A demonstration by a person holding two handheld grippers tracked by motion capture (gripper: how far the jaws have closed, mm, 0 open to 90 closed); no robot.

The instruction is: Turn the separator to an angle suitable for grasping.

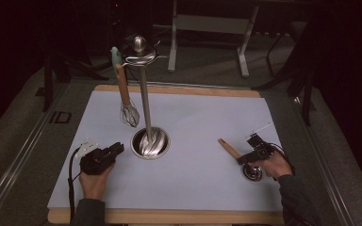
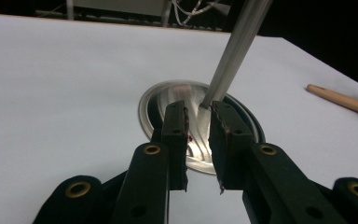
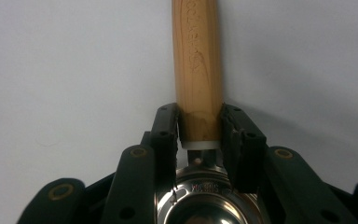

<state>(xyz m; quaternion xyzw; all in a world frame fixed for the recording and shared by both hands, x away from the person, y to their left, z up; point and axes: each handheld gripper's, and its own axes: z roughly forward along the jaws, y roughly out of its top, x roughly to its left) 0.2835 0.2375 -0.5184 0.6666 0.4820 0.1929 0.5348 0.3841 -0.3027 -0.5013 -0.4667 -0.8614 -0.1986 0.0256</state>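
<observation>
A steel utensil stand has a round dished base [image 1: 150, 142] on the white sheet and a tall pole [image 1: 144, 101]. From its top hang a wooden-handled whisk [image 1: 129, 114] and a teal utensil [image 1: 115, 54]. My left gripper [image 1: 120, 148] sits just left of the base, open and holding nothing. In the left gripper view its jaws [image 2: 198, 112] frame the base [image 2: 168, 95] and the foot of the pole [image 2: 235, 51]. My right gripper [image 1: 240, 160] is shut on a ladle's wooden handle [image 3: 196, 51] where it meets the steel bowl [image 3: 205, 200]. The ladle [image 1: 228, 148] lies on the sheet.
The white sheet [image 1: 207, 117] covers a wooden board whose edge [image 1: 169, 216] shows at the front. Grey floor surrounds the table, with metal frame legs [image 1: 243, 52] behind it. Open sheet lies between the stand base and the ladle.
</observation>
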